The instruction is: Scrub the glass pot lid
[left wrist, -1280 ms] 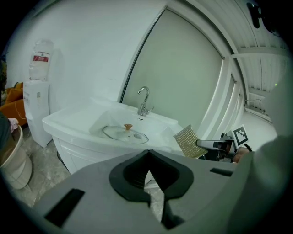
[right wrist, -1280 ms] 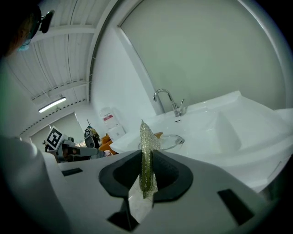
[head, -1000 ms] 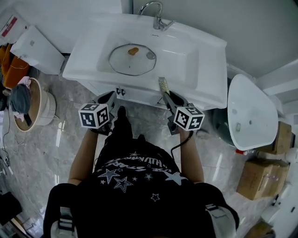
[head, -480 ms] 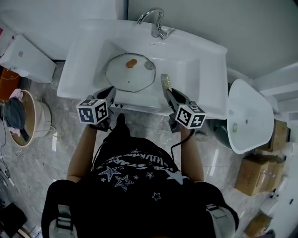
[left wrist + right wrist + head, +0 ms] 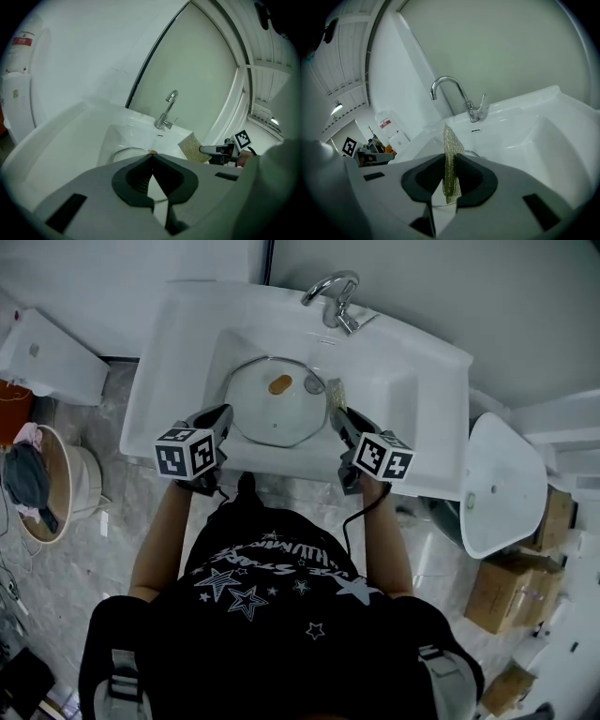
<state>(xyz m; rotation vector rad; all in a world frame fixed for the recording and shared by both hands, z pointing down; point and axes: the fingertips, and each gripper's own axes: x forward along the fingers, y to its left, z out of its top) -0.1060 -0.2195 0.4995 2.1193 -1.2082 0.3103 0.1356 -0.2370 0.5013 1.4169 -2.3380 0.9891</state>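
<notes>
The glass pot lid lies flat in the white sink basin, its brown knob near the drain. My right gripper hangs over the lid's right rim, shut on a gold mesh scrub cloth that stands up between its jaws. My left gripper hovers at the lid's left front edge, its jaws closed with nothing in them. In the left gripper view the lid's rim peeks over the jaws, and the scrub cloth shows to the right.
A chrome faucet stands at the back of the sink. A white cistern and a round basket are on the floor at left. A white oval fixture and cardboard boxes stand at right.
The person has stepped up to the sink. Both grippers have moved forward from in front of the sink to over the basin, beside the lid. The scrub cloth stays held in the right gripper.
</notes>
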